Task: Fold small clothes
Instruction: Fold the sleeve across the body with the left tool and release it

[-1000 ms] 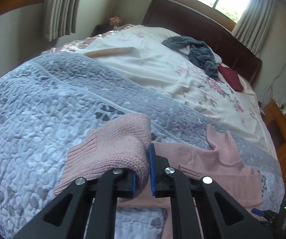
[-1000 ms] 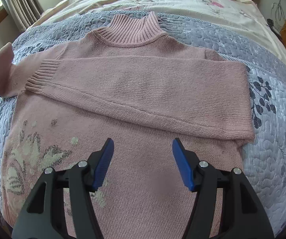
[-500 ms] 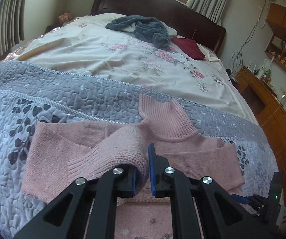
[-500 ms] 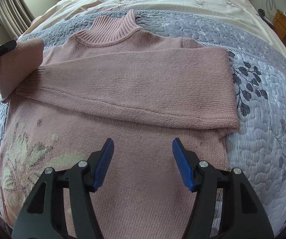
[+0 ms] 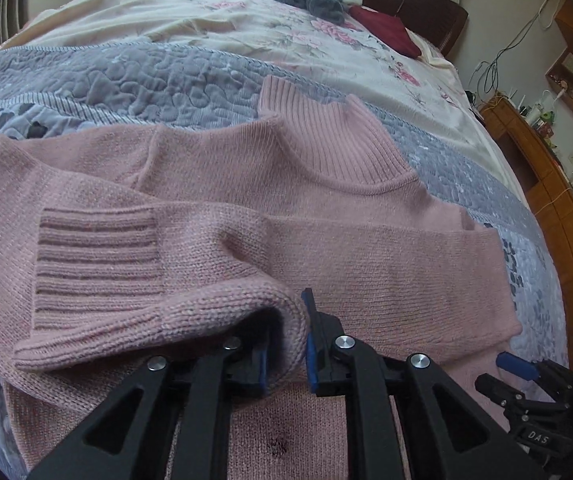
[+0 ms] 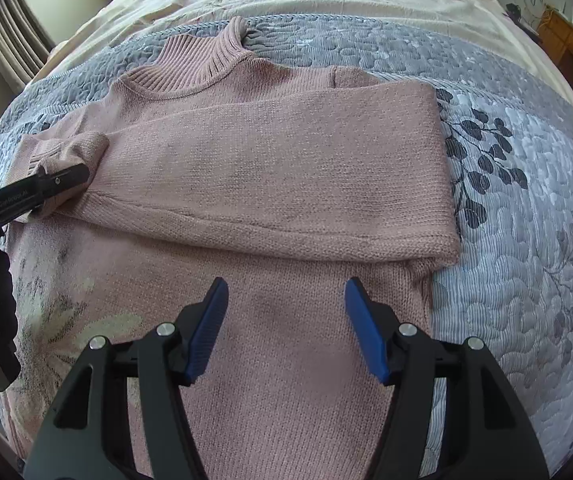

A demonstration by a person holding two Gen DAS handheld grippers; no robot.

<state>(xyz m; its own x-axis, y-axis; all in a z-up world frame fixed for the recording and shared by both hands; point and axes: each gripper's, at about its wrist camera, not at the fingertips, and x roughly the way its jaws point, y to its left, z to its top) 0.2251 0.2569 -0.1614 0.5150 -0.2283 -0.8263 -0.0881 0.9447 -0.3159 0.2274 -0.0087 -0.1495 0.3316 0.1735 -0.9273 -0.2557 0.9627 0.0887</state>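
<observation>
- Pink knitted sweater: flat on the bed's grey quilt, near its foot edge.
- Left gripper: clenched on the sleeve.
- Right gripper: spread wide, empty.
- Handling: probably soft and stretchy; grip ribbed cuff or hem.

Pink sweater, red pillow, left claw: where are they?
pink sweater (image 6: 270,160), right wrist view, folded sleeve.
red pillow (image 5: 386,30), left wrist view, its middle.
left claw (image 5: 286,340), left wrist view, between fingertips, pinching sleeve.

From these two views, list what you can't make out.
- Sweater hem: cut off at the bottom edge in both views, behind the gripper arms.
- Left hand-held gripper pads: mostly wrapped by the sleeve.
- Dresser items: too small, left view.
</observation>
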